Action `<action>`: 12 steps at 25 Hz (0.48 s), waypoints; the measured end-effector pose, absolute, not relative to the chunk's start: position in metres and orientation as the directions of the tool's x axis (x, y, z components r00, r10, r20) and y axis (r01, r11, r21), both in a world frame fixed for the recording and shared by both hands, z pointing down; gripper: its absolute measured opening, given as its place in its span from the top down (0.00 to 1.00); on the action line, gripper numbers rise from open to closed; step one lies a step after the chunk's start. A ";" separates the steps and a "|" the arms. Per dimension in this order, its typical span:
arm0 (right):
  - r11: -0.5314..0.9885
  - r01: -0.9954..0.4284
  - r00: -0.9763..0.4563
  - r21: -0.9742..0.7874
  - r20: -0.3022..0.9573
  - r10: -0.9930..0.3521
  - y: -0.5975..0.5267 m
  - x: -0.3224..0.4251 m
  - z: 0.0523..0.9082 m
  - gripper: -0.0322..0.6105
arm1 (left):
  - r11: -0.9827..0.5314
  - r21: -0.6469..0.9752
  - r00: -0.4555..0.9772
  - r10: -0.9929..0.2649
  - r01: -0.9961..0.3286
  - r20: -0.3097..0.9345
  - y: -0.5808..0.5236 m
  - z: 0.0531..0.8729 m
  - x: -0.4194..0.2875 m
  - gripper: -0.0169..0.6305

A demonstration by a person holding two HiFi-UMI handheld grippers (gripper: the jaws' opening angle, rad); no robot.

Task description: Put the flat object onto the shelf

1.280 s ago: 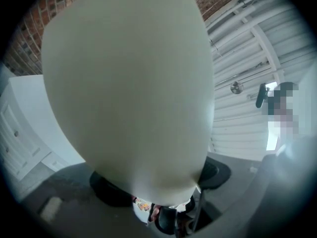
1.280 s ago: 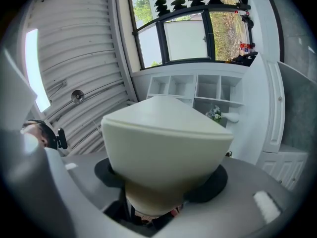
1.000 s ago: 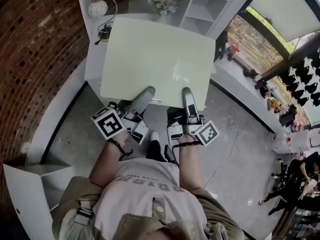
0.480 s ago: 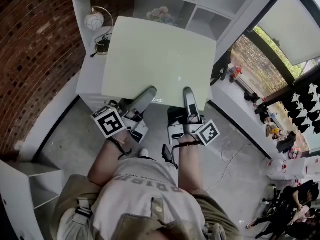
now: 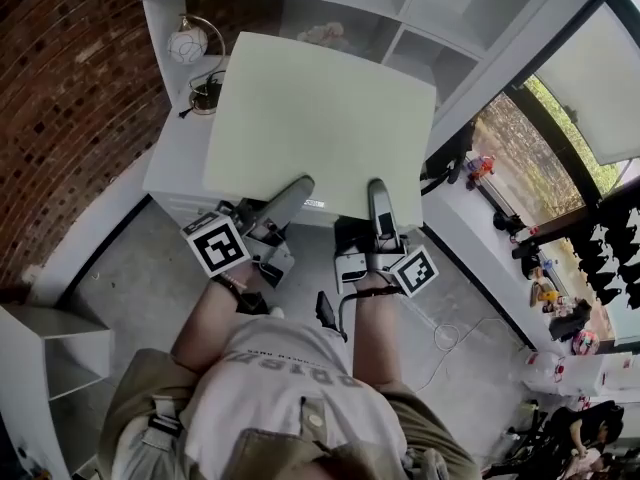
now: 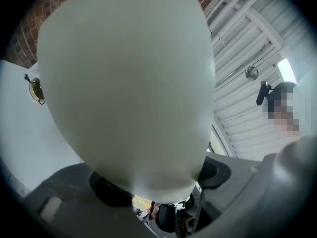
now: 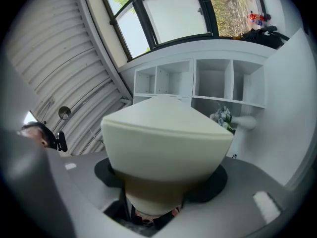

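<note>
A large pale greenish-white flat board (image 5: 320, 118) is held level in front of me, above the low white counter (image 5: 178, 168). My left gripper (image 5: 291, 194) is shut on the board's near edge at the left, and my right gripper (image 5: 377, 200) is shut on the same edge at the right. In the left gripper view the board (image 6: 124, 83) fills most of the picture and runs down between the jaws. The right gripper view shows the board (image 7: 163, 138) clamped between the jaws, with the white shelf unit (image 7: 208, 83) straight ahead. The shelf's open compartments (image 5: 440, 8) lie just beyond the board's far edge.
A globe lamp (image 5: 188, 43) and a small dark object (image 5: 204, 93) stand on the counter left of the board. Flowers (image 5: 322, 34) peek out past its far edge. A brick wall (image 5: 70, 88) is at the left, windows (image 5: 520, 118) at the right, and a white box (image 5: 50, 348) on the floor.
I have moved closer to the shelf unit with the board. Its far edge now reaches the flowers, and more of the upper compartments shows. Both grips are unchanged.
</note>
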State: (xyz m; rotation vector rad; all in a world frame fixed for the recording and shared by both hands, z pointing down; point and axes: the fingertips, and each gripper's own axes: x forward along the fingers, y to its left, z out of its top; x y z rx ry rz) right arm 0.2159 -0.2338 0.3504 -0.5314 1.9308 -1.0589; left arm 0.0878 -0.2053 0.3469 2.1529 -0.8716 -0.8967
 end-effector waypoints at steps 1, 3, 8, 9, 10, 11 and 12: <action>0.547 0.037 -0.553 -0.836 -0.473 -0.686 -0.237 0.215 0.352 0.49 | -0.570 0.753 0.545 -0.766 -0.329 -0.341 -0.208 0.349 0.088 0.41; 0.537 0.047 -0.561 -0.842 -0.467 -0.684 -0.243 0.213 0.357 0.49 | -0.556 0.760 0.538 -0.776 -0.337 -0.329 -0.213 0.353 0.086 0.41; 0.514 0.058 -0.577 -0.856 -0.449 -0.682 -0.263 0.207 0.368 0.49 | -0.522 0.778 0.527 -0.796 -0.348 -0.298 -0.230 0.364 0.081 0.41; 0.511 0.058 -0.578 -0.858 -0.446 -0.683 -0.267 0.206 0.370 0.49 | -0.518 0.781 0.527 -0.797 -0.348 -0.294 -0.235 0.366 0.079 0.41; 0.507 0.058 -0.579 -0.860 -0.443 -0.685 -0.272 0.204 0.372 0.49 | -0.515 0.784 0.528 -0.798 -0.347 -0.290 -0.239 0.368 0.078 0.41; 0.504 0.055 -0.579 -0.862 -0.439 -0.687 -0.277 0.202 0.375 0.49 | -0.512 0.787 0.529 -0.798 -0.346 -0.287 -0.244 0.371 0.076 0.41; 0.502 0.051 -0.579 -0.863 -0.435 -0.689 -0.281 0.200 0.376 0.49 | -0.510 0.789 0.530 -0.798 -0.343 -0.286 -0.249 0.373 0.074 0.41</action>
